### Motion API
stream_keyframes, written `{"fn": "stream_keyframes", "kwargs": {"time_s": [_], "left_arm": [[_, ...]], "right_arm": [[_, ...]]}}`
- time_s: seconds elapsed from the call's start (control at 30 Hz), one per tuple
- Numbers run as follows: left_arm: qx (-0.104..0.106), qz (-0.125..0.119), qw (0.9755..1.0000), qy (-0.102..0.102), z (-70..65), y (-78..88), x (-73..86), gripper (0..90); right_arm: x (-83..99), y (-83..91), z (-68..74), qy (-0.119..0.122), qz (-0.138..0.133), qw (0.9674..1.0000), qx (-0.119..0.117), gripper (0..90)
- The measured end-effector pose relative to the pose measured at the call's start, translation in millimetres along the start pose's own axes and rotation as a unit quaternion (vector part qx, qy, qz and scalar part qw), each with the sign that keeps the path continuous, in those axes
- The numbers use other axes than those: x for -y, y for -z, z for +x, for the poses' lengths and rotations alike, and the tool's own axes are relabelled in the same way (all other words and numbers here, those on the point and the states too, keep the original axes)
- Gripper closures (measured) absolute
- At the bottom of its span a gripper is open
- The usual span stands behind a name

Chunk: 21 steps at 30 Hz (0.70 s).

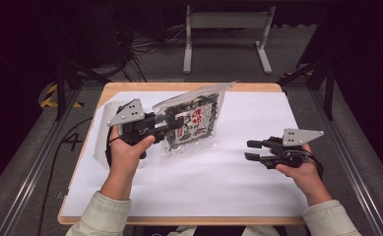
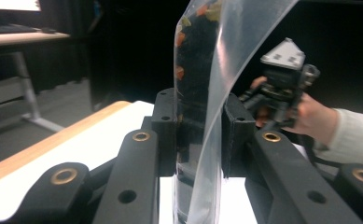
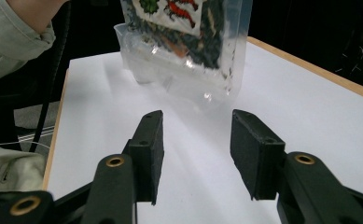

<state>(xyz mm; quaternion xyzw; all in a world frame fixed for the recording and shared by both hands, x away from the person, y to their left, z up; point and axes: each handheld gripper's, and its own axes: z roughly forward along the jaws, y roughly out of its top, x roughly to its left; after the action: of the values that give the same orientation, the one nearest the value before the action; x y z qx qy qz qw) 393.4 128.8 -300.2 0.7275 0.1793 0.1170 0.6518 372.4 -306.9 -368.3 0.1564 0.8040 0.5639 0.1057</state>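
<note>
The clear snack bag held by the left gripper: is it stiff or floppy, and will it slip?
The snack bag is probably floppy: its clear film curves above the left gripper, whose jaws pinch it. It seems light, since one pinch holds it upright. The glossy film may slip. The right gripper waits open, apart.

A clear plastic bag (image 1: 194, 120) of dark dried contents with a printed white, red and green label stands tilted at the table's far middle; its bottom edge rests on the white sheet (image 1: 238, 182); its left edge is pinched between the left gripper (image 1: 179, 126) jaws.
</note>
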Motion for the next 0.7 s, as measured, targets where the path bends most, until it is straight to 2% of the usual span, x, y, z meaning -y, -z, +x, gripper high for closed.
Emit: {"fn": "stream_keyframes", "kwargs": {"time_s": [0.03, 0.13, 0.23, 0.4, 0.6, 0.7], "left_arm": [[0.0, 0.0, 1.0, 0.0, 0.0, 0.0, 0.0, 72.3], [-0.021, 0.0, 0.9998, 0.005, 6.2, 6.7, -1.5, 72.4], [-0.031, -0.002, 0.9994, 0.013, 11.1, 12.5, -3.5, 72.4], [-0.054, -0.006, 0.9985, 0.006, 18.5, 21.2, -7.5, 72.4], [-0.07, -0.013, 0.9974, 0.014, 26.0, 34.4, -11.7, 72.5], [-0.084, -0.011, 0.9963, 0.005, 30.2, 43.5, -14.5, 72.6]], "right_arm": [[0.0, 0.0, 0.0, 0.0, 0.0, 1.0, 0.0, 54.9], [5.4, 4.8, 1.5, -0.005, -0.001, 1.0, 0.005, 55.4], [9.5, 7.6, 2.1, -0.006, 0.0, 1.0, 0.005, 56.8], [13.6, 10.6, 2.8, -0.007, -0.001, 1.0, 0.006, 58.5], [14.1, 12.1, 4.8, -0.009, -0.005, 0.9999, 0.004, 58.6], [15.0, 11.6, 5.5, -0.01, -0.001, 0.9999, 0.002, 58.9]]}}
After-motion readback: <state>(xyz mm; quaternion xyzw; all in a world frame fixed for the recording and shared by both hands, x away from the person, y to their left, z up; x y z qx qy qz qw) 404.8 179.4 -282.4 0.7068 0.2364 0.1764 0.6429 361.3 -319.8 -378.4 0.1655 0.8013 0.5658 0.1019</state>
